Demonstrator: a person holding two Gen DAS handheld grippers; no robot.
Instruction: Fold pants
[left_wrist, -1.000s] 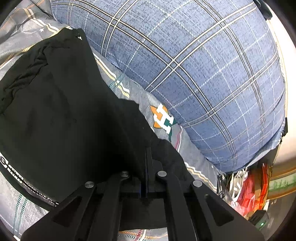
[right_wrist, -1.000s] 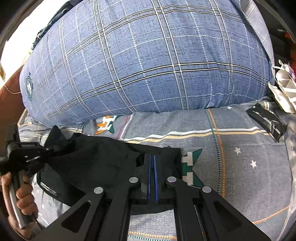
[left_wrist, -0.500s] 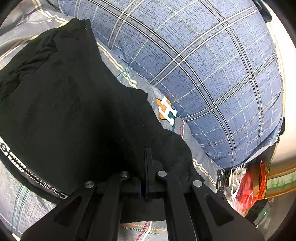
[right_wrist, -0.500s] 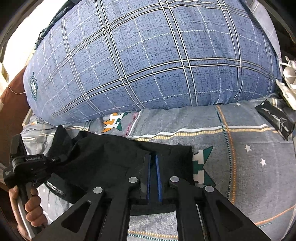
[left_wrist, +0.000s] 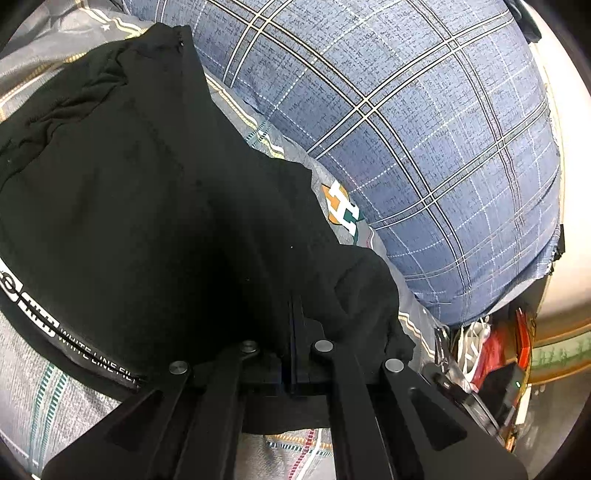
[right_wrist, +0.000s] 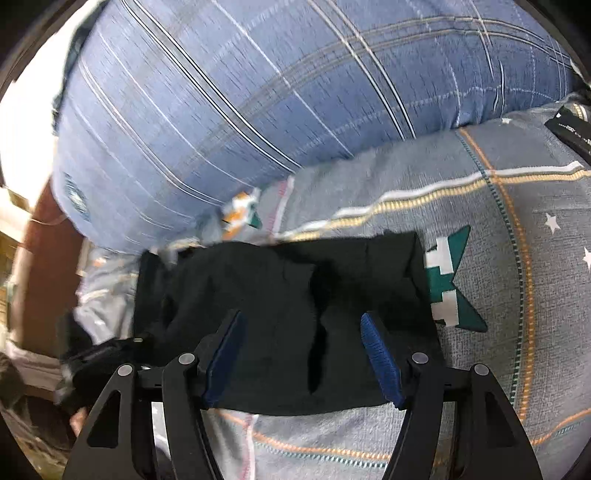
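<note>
The right gripper (right_wrist: 301, 328) was opening over the black pants (right_wrist: 280, 295) lying between its fingers, while the left gripper (left_wrist: 295, 314) pinched their edge.

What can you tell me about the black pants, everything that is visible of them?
The black pants are soft dark fabric, folded into a rough rectangle with creases, lying on the grey patterned bedsheet beside the blue plaid pillow. A white printed band runs along one edge. The left gripper is shut on one edge. The right gripper is opening; its blue pads straddle the cloth without pressing it.
</note>
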